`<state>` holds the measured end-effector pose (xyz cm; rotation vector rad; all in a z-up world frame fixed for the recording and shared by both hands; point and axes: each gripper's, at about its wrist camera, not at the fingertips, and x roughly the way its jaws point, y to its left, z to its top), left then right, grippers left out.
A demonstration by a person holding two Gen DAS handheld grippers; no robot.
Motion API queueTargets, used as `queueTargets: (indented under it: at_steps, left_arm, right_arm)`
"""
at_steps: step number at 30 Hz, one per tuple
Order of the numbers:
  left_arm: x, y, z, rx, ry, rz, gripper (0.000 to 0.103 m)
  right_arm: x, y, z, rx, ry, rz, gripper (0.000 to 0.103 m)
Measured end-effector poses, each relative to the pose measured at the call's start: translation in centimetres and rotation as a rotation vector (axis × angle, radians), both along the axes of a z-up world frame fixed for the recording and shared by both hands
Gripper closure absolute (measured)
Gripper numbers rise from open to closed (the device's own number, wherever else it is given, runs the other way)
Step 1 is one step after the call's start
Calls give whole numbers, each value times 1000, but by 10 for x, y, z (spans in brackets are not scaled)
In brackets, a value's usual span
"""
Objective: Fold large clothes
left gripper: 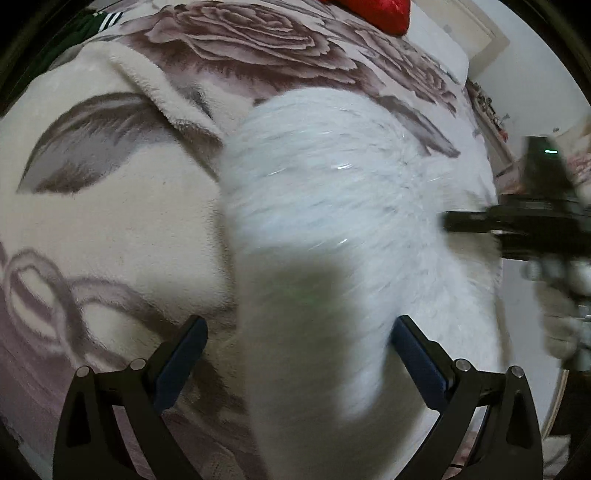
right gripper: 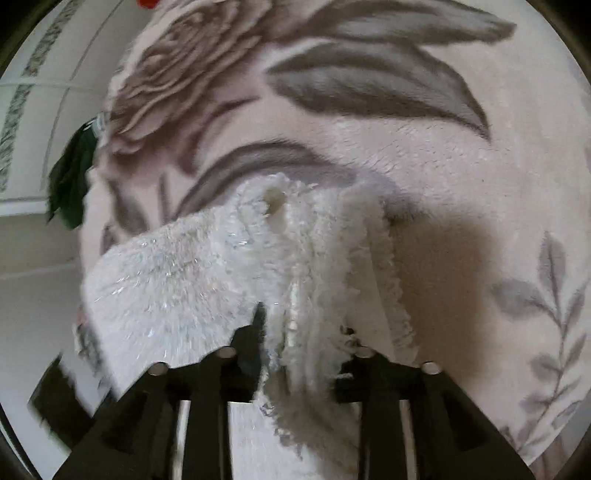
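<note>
A fluffy white garment (left gripper: 332, 206) with glittery threads lies on a bed blanket printed with big roses. In the left wrist view it runs from the middle down between the fingers of my left gripper (left gripper: 299, 332), which is open around it. My right gripper (right gripper: 301, 325) is shut on a bunched edge of the white garment (right gripper: 192, 273), which hangs to the left of it above the blanket. The right gripper also shows blurred at the right edge of the left wrist view (left gripper: 517, 221).
The rose-print blanket (left gripper: 110, 221) covers the bed and fills most of both views (right gripper: 443, 184). A red cushion (left gripper: 373, 13) lies at the far end. A dark green garment (right gripper: 72, 184) hangs at the bed's edge. A tiled floor (right gripper: 29, 110) shows beyond.
</note>
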<state>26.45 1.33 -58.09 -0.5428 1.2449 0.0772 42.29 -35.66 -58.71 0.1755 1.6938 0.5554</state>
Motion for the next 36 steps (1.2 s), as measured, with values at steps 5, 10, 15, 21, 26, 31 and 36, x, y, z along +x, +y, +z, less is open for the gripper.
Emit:
queueTargets:
  at_steps: [5,10,15,21,26,31,36]
  left_arm:
    - [-10,-2,-7,8,6,2,0]
    - [-14,-6,-3,50,2,3,0]
    - [-14,-6,0,70,2,8,0]
    - [-12,-13,0,33,-4,2,0]
    - [-7,-26,20,149,16,-2,0]
    - [5,-17,53,252,17,57,0]
    - [16,-23,64,321,20,57,0]
  right_arm:
    - [-57,-54,26,33,69,18,42]
    - [-113,-70,-10,61,188,22,43]
    - [-126,-76,9,105,115,-80,91]
    - [-116,-95,-1,-2,66,-146,92]
    - [-113,-70,-16,-50,106,5,89]
    - [-87,-70,34,-36,-40,32,65]
    - [-47,-54,26,3,-92,10,46]
